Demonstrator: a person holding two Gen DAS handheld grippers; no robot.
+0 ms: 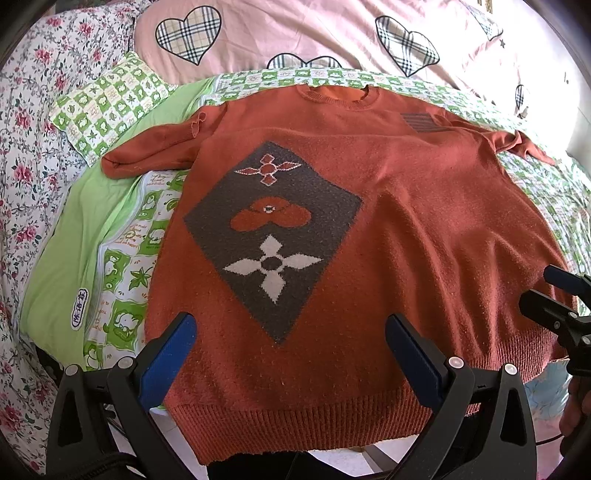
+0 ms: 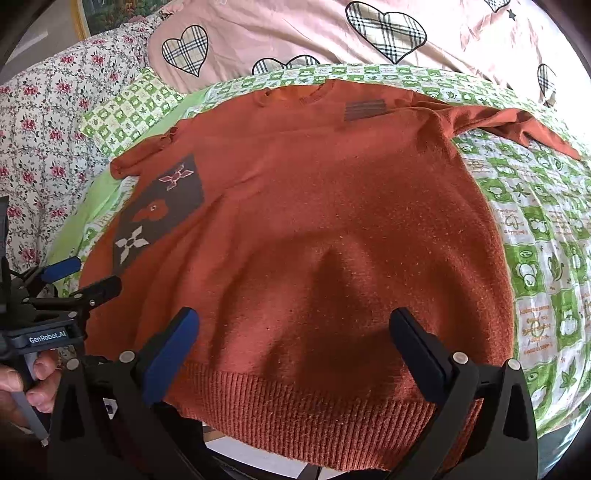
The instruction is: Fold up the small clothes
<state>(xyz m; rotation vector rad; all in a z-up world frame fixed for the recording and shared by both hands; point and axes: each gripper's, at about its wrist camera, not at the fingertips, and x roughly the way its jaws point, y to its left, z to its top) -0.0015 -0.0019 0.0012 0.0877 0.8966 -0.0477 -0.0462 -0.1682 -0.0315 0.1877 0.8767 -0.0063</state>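
An orange knit sweater lies flat, front up, on the bed, with a dark diamond patch of flower shapes on its left half and both sleeves spread out. Its ribbed hem hangs over the near edge. My left gripper is open above the hem's left part, holding nothing. My right gripper is open above the sweater near the hem's right part, also empty. Each gripper shows at the edge of the other's view.
A green patterned quilt lies under the sweater. A matching small pillow sits at the far left. A pink duvet with plaid hearts is bunched behind. A floral sheet covers the left side.
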